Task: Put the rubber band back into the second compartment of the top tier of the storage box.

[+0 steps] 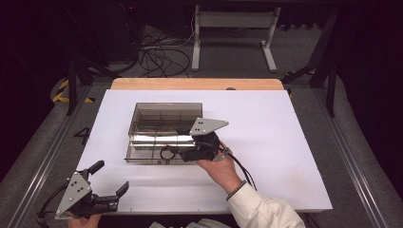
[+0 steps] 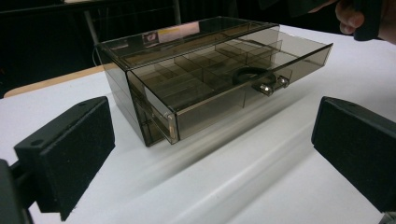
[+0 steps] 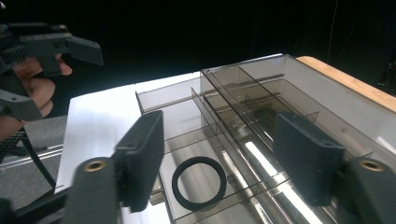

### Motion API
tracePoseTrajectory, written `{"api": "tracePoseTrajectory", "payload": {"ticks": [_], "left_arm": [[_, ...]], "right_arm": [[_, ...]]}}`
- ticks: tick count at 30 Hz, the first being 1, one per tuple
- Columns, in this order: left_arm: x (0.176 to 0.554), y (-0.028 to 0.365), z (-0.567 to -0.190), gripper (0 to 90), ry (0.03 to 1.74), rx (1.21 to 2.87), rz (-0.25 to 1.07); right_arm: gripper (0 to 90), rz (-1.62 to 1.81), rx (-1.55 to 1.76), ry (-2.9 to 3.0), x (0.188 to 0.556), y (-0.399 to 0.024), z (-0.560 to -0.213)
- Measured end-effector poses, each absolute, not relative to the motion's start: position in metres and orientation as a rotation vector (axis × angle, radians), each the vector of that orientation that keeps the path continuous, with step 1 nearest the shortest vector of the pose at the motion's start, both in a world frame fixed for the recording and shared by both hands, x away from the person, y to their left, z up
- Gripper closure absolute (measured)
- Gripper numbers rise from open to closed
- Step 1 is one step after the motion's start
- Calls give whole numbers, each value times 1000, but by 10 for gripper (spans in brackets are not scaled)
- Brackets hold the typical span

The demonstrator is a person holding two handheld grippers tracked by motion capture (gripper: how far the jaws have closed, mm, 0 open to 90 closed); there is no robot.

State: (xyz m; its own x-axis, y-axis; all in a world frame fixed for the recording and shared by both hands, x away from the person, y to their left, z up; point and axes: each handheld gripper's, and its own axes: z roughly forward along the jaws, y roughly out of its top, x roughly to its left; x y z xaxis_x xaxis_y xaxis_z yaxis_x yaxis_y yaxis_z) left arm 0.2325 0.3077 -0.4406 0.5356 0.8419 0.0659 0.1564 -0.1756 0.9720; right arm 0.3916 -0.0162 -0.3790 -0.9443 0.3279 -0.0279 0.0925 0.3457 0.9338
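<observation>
Ring (image 3: 199, 183): black, lying flat on the floor of a front compartment of the pulled-out drawer, free of both pads, seen between the right claw's jaws in the right gripper view; also visible in the high view (image 1: 166, 153) just left of the right claw.
Drawer (image 2: 243, 88): smoky clear plastic, split by dividers into many compartments, slid partway out of its case toward the person; small handle with two metal studs on the front wall.
Case (image 1: 167, 111): same tinted plastic, flat lid on top, sitting near the middle of the desk; pale label on the lid in the left gripper view.
Right claw (image 1: 183, 153): hovering over the open drawer's front right part, jaws apart with nothing pressed between the pads, ring below and between them; grey three-cornered plate on top, cable trailing back past the wrist.
Right hand (image 1: 219, 166): gripping the claw's body from behind, white sleeve and a dark wristband at the wrist.
Left claw (image 1: 111, 176): well apart from the case, at the near left corner of the desk, jaws spread wide and holding nothing, pointed toward the drawer's front.
Left hand (image 1: 83, 221): at the bottom edge of the high view, under the claw's body.
Desk (image 1: 285, 142): white top, wooden strip along the far edge.
Floor beyond: grey, loose black cables, legs of a white frame.
</observation>
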Motion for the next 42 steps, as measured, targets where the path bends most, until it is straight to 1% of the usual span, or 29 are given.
{"api": "tracePoseTrajectory", "payload": {"ticks": [2,5,18,26,34,38,42], "left_arm": [[232,308,-441,3,856,1659,767],[232,308,-441,3,854,1661,770],[232,308,-441,3,855,1661,765],[232,309,-441,3,855,1660,772],[232,309,-440,3,853,1662,773],[232,308,-441,3,857,1659,773],[232,308,-441,3,857,1661,768]], "right_arm": [[290,1650,377,2386,390,-19,-376],[261,1636,369,2376,389,-22,-373],[239,1648,365,2344,385,-30,-366],[210,1648,362,2337,383,-36,-362],[97,1597,375,2317,377,-52,-354],[64,1610,403,2290,375,-68,-349],[54,1627,433,2259,373,-85,-345]]}}
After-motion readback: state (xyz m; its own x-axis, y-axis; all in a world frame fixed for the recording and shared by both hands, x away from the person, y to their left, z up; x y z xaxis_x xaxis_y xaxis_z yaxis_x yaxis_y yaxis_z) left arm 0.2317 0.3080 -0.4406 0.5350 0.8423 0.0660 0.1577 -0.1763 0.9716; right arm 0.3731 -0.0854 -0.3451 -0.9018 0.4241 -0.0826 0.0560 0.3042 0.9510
